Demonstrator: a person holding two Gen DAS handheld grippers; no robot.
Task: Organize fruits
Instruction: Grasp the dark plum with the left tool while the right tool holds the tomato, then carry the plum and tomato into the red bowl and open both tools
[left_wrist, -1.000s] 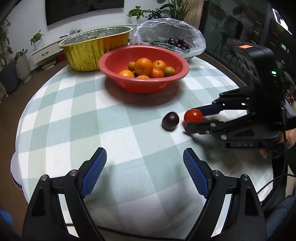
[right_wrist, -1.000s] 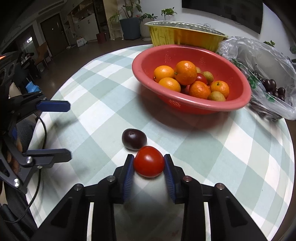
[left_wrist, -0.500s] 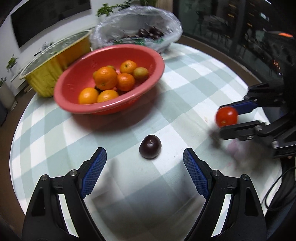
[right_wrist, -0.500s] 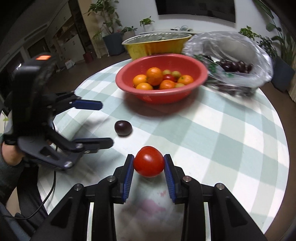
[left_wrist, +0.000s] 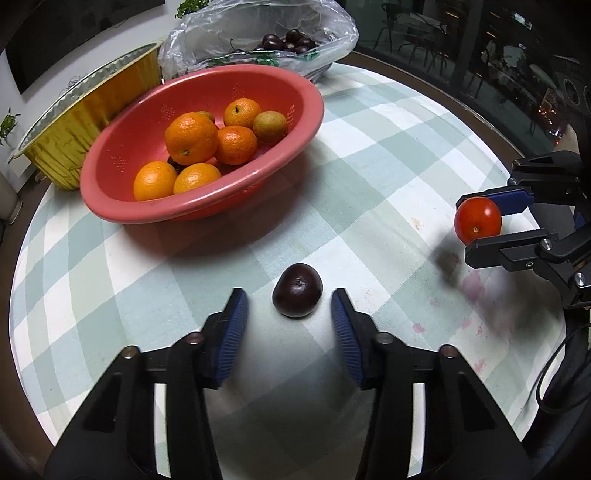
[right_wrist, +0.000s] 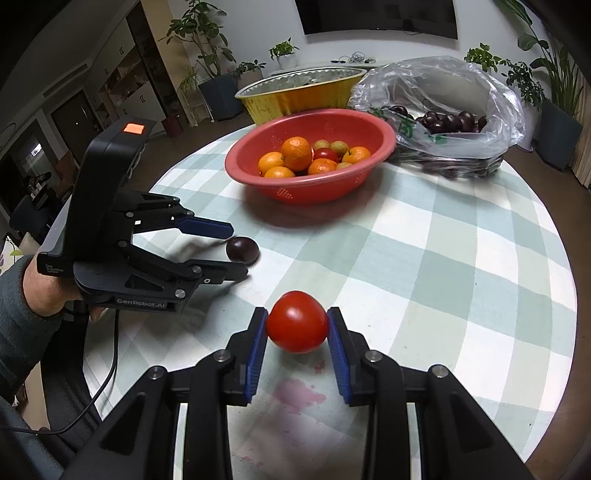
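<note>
A round table's cloth (left_wrist: 369, 155) is checked in pale green and white, with pinkish stains near the front. The perforated plastic colander (left_wrist: 303, 110) is coral red, holding bright orange mandarins (left_wrist: 191, 137). Far left, a foil pan (left_wrist: 85, 107) is gold outside. The small plum (left_wrist: 297, 290) is dark purple; the round tomato (right_wrist: 296, 321) glossy red.

In the left wrist view, the gold foil tub (left_wrist: 85, 110) is cut off at the left edge, its inside hidden. The clear plastic bag (left_wrist: 236, 33) veils most dark cherries. The red plastic colander (left_wrist: 199, 147) hides lower fruit beneath the oranges.
</note>
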